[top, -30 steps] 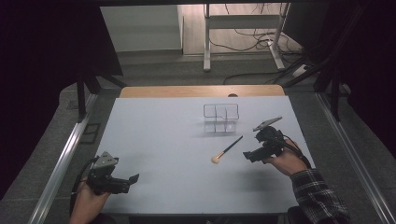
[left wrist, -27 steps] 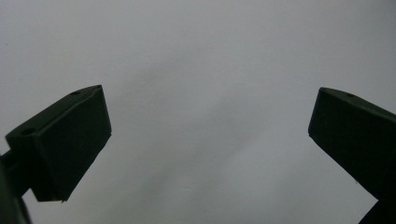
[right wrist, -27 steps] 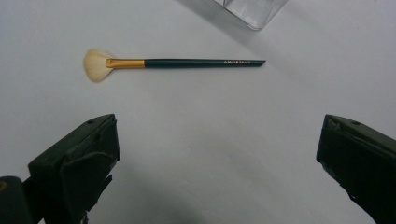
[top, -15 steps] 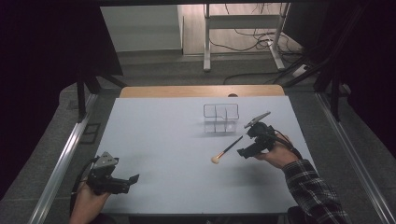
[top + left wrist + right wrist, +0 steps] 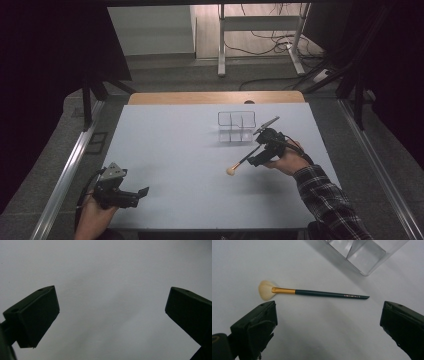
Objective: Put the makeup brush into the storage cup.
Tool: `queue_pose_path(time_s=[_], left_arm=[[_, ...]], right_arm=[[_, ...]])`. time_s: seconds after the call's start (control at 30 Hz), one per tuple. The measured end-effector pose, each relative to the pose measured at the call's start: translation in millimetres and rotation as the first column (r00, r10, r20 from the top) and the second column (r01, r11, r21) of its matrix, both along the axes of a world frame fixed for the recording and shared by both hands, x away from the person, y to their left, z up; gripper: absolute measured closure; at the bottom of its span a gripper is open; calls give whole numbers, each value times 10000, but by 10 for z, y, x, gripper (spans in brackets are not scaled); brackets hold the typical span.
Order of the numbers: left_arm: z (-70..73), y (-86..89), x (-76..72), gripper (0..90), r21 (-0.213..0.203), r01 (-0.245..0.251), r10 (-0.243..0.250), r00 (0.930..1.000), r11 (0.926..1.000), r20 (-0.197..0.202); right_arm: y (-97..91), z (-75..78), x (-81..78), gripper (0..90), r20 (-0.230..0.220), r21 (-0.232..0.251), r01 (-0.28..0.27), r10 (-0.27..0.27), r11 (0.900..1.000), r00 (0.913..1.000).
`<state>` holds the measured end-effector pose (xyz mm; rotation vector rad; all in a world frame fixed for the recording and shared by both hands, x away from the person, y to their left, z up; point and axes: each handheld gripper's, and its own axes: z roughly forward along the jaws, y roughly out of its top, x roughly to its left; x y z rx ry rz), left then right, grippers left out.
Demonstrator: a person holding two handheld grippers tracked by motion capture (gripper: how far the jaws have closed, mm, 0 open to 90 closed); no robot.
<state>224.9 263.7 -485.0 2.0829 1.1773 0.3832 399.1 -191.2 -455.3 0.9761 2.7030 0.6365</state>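
1. The left gripper (image 5: 142, 191) sits near the table's (image 5: 170, 150) front left corner, gripped by the person's left hand (image 5: 92, 220), its cable looping off the table edge. In the left gripper view its two black jaws stand wide apart over bare pale tabletop, with nothing between them.
2. A makeup brush (image 5: 243, 161) lies flat on the table right of centre. Its cream fan bristles (image 5: 265, 290) point toward the person's side, a gold ferrule joins them to a dark handle, and the handle's tip points toward the organizer.
3. A clear plastic organizer (image 5: 236, 126) with divided compartments stands just behind the brush, apart from it.
4. The right gripper (image 5: 257, 159), held in the right hand (image 5: 285, 160) with a plaid sleeve (image 5: 327, 205) behind it, hovers just beside the brush's handle end. In the right gripper view its jaws are spread wide, the brush lying just beyond them, not yet between them.
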Motion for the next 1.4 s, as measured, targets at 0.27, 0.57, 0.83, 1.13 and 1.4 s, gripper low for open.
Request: queue_pose_path(time_s=[0.27, 0.57, 0.83, 1.13, 1.4], left_arm=[[-3, -2, 0, 0, 21, 33, -33, 10000, 10000, -27], [-7, -6, 0, 0, 46, 48, -48, 10000, 10000, -42], [-7, -6, -3, 0, 75, 54, -53, 10000, 10000, -37], [-7, -4, -6, 0, 76, 58, -58, 10000, 10000, -41], [-10, -5, -5, 0, 88, 54, -53, 10000, 9999, -58]], right_arm=[[68, -68, 54, 30, -118, 83, -97, 98, 9999, 9999], [203, -122, 130, 45, -216, 193, -310, 315, 9993, 9993], [360, -155, 184, 49, -327, 138, -530, 534, 9985, 9980], [417, -219, 229, 60, -405, 26, -721, 722, 9974, 9966], [390, -323, 247, 73, -562, 47, -804, 806, 9968, 9952]])
